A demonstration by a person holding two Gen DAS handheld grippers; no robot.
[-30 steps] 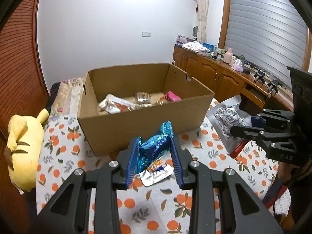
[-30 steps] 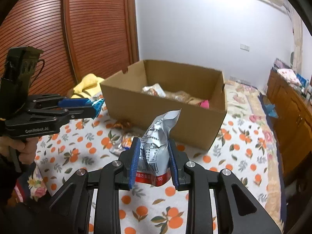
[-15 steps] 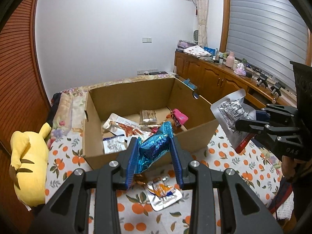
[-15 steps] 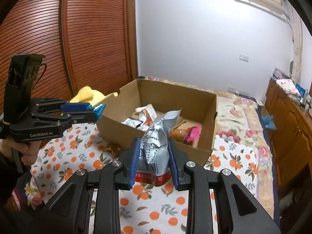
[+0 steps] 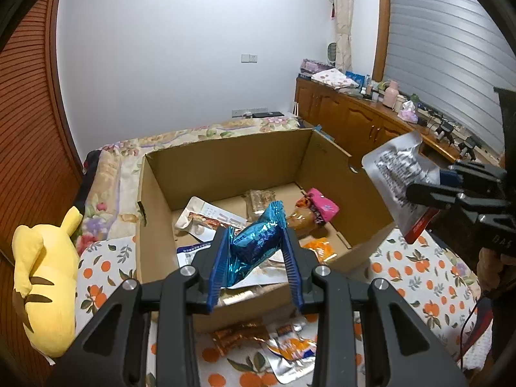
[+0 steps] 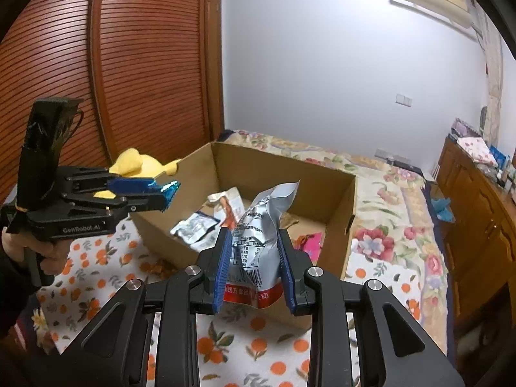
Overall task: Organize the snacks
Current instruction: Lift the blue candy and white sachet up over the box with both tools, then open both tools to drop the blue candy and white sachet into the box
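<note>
The left gripper [image 5: 254, 253] is clamping a crinkled blue foil snack packet [image 5: 254, 245] over the open brown cardboard box [image 5: 225, 174]; the right gripper [image 6: 254, 266] is gripping a silver foil snack bag [image 6: 262, 225] at the box's near right.

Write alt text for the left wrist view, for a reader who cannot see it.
The left gripper clamps a blue foil snack packet above an open cardboard box that already holds several snacks. At right, the right gripper holds a silver pouch by the box; a yellow plush toy lies at left.
</note>
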